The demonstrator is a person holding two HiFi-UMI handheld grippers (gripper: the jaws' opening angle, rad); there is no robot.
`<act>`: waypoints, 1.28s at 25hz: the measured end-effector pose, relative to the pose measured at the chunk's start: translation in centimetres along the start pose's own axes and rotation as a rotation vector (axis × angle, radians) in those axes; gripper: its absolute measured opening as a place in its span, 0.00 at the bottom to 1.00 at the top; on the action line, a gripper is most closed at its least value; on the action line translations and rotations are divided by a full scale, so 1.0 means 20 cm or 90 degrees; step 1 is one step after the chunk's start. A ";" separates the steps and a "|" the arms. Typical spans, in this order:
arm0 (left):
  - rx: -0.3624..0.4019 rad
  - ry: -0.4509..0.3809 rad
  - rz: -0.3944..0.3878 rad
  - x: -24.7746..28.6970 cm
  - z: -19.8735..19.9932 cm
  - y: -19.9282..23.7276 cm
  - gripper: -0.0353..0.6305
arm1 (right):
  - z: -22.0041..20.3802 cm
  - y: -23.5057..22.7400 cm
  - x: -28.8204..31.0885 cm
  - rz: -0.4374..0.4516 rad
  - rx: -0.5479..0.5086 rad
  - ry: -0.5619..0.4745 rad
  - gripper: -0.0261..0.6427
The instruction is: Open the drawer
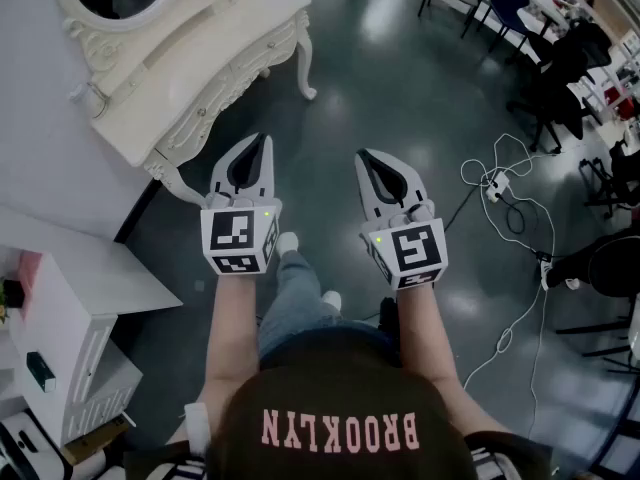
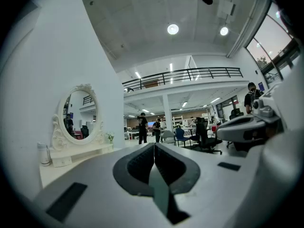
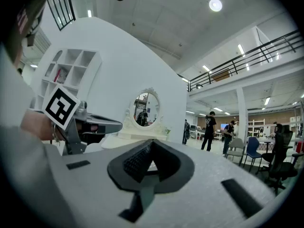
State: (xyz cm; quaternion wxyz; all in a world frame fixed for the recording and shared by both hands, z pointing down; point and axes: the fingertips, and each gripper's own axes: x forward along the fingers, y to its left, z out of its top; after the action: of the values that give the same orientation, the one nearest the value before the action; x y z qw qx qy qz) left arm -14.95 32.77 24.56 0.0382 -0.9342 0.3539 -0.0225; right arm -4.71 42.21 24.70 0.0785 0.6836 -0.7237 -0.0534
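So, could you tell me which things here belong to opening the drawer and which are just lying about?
For the job: dressing table, its drawers, left gripper and right gripper, both with jaws together.
Just about: white shelf unit, power strip with its cables, office chairs.

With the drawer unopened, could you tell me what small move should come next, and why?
Probably step toward the dressing table: the left hand-held gripper and the right hand-held gripper are shut, empty, and short of its drawers.
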 end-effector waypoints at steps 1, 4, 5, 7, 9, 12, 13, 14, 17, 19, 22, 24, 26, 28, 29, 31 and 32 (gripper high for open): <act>0.000 -0.001 0.001 0.01 0.00 0.01 0.06 | 0.00 -0.01 0.01 0.000 0.002 -0.002 0.03; -0.001 -0.002 0.005 0.04 0.01 0.04 0.06 | 0.01 -0.03 0.06 0.001 0.009 -0.007 0.03; -0.001 -0.001 0.007 0.05 0.01 0.06 0.06 | 0.01 -0.03 0.08 0.002 0.013 -0.008 0.03; -0.003 0.001 0.010 0.09 0.01 0.09 0.06 | 0.01 -0.04 0.13 0.004 0.020 -0.007 0.03; -0.008 0.004 0.012 0.14 -0.01 0.16 0.06 | 0.00 -0.05 0.22 0.006 0.022 -0.002 0.03; -0.016 0.011 0.012 0.27 -0.06 0.29 0.06 | -0.03 -0.06 0.40 0.009 0.023 0.007 0.03; -0.018 0.013 0.011 0.31 -0.07 0.33 0.06 | -0.04 -0.07 0.45 0.010 0.024 0.007 0.03; -0.020 0.015 0.010 0.36 -0.08 0.36 0.06 | -0.04 -0.08 0.50 0.011 0.025 0.006 0.03; -0.026 0.020 0.010 0.50 -0.11 0.48 0.06 | -0.05 -0.11 0.68 0.012 0.026 0.003 0.03; -0.027 0.024 0.008 0.60 -0.13 0.55 0.06 | -0.07 -0.13 0.80 0.013 0.024 0.009 0.03; -0.032 0.029 0.007 0.74 -0.15 0.68 0.06 | -0.08 -0.15 0.99 0.019 0.022 0.021 0.03; -0.036 0.033 0.005 0.82 -0.16 0.77 0.06 | -0.08 -0.17 1.12 0.020 0.026 0.027 0.03; -0.038 0.037 0.000 0.91 -0.17 0.85 0.06 | -0.08 -0.18 1.24 0.019 0.028 0.034 0.03; -0.037 0.039 -0.005 0.98 -0.18 0.92 0.06 | -0.09 -0.20 1.35 0.016 0.032 0.039 0.03; -0.036 0.041 -0.007 1.01 -0.18 0.95 0.06 | -0.09 -0.20 1.39 0.015 0.034 0.041 0.03; -0.035 0.045 -0.010 1.06 -0.20 1.01 0.06 | -0.10 -0.20 1.48 0.013 0.040 0.046 0.04; -0.035 0.047 -0.011 1.08 -0.21 1.04 0.06 | -0.11 -0.20 1.52 0.011 0.041 0.049 0.03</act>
State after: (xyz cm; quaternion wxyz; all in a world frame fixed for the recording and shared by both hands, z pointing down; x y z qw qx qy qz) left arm -12.88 2.66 27.21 -0.0007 -0.9365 0.3473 -0.0478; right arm -1.91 11.74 27.27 0.0846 0.6810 -0.7274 -0.0031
